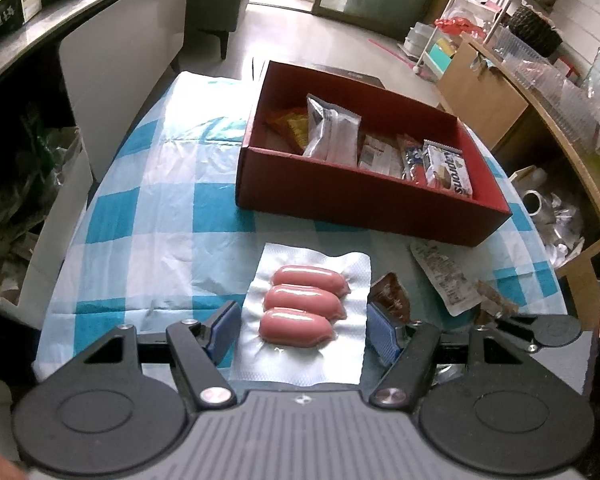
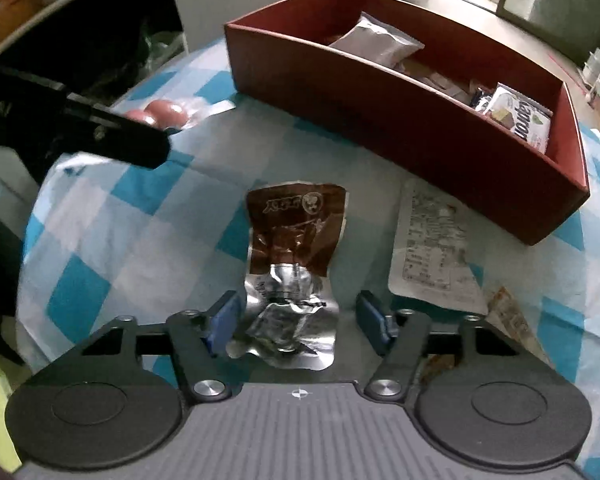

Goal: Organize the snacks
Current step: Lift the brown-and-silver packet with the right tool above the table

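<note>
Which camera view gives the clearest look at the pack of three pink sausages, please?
The left wrist view: the sausage pack lies whole and sharp on the checked cloth, all three sausages visible. In the right wrist view only two rounded sausage ends show, the rest hidden behind the other gripper's dark body.

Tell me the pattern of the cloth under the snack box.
Blue-and-white checks on the tablecloth, clearest in the left wrist view.

Sausage pack (image 1: 305,312) lies before snack box (image 1: 364,204).

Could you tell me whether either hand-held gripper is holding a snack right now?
Neither: each straddles a pack, pads apart, the left hand-held gripper around sausages, the right hand-held gripper around a brown pouch.
</note>
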Tool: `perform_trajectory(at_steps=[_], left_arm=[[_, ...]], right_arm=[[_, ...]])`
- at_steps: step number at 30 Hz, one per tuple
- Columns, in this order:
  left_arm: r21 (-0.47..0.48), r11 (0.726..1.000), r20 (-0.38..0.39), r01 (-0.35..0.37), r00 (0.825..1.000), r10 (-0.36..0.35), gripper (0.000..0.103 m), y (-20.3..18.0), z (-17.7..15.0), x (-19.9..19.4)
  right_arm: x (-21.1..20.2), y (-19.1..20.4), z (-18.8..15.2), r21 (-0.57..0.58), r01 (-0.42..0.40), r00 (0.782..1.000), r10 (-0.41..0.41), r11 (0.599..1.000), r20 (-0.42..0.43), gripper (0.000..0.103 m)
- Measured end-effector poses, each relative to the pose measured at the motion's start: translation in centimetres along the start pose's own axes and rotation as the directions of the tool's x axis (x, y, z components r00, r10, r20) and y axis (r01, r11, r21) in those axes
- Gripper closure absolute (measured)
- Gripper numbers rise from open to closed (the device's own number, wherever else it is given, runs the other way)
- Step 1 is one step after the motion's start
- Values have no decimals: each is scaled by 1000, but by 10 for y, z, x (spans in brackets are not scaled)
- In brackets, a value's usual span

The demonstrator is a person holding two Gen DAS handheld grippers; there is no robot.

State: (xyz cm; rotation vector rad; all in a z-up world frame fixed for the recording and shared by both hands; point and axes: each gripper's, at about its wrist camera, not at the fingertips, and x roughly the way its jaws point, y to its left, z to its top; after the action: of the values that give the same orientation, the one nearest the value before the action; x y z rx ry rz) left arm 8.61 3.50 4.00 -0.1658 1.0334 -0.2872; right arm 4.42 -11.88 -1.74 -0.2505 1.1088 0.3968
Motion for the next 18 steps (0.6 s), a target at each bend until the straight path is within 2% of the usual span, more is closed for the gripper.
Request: perform_trajectory(at_steps=[3,7,9,13,15,17,18], left_arm=[[7,1000,9,0,1000,0,41,-1,0,-2],[-1,1000,13,-2,1000,2,41,0,-2,-3],[-9,1000,19,2,1000,-2,41,2,-3,-5],[-29,999,36,17,999,-16,41,5,-3,-10],[-31,999,37,14,999,-12,41,5,-2,-10],[-32,999,31,11,999,-10,41,6,-3,-9],[-33,999,29,14,999,-13,41,5,-3,-9]], right_arm=[[-4,-7,0,67,-76,997,76,995,1,47],[-10,-15,-5,135,-126,992,125,983,17,47],[-13,-31,-7,247,-217,976,211,945,50,47],[-21,-58,-12,382,-348,938,313,856,151,48],[-23,-65,-13,407,-363,932,319,838,174,48],[-23,-64,-15,400,-302,953,265,865,146,48],[-20,-64,-16,399,-305,952,274,865,134,49]])
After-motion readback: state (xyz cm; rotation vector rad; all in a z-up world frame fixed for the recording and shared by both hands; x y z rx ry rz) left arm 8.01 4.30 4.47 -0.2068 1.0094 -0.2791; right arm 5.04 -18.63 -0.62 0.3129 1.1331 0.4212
